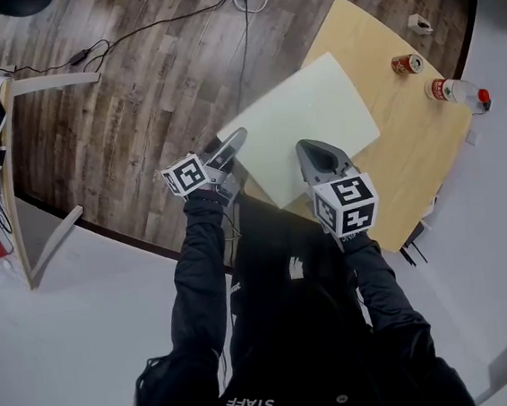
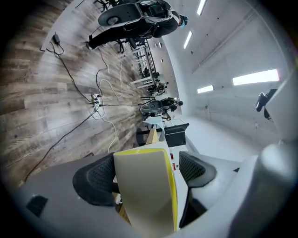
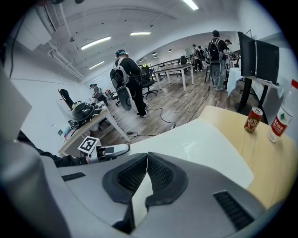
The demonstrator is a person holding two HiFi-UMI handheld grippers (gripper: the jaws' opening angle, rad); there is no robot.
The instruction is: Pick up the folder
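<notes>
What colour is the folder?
The folder is pale greenish white, clearest in the head view.

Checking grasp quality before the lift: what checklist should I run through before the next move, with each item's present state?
1. Right gripper clamped on the folder: ok, its jaws are closed on the near edge.
2. Left gripper gripping the folder: not ok, its jaws stand apart with the folder's edge between them, pads not pressing.
3. Can and bottle clear of the folder: ok, both stand apart from it on the table.
4. Folder edge reachable: ok, its near corner overhangs the table.
5. Folder already off the tabletop: cannot tell.
</notes>
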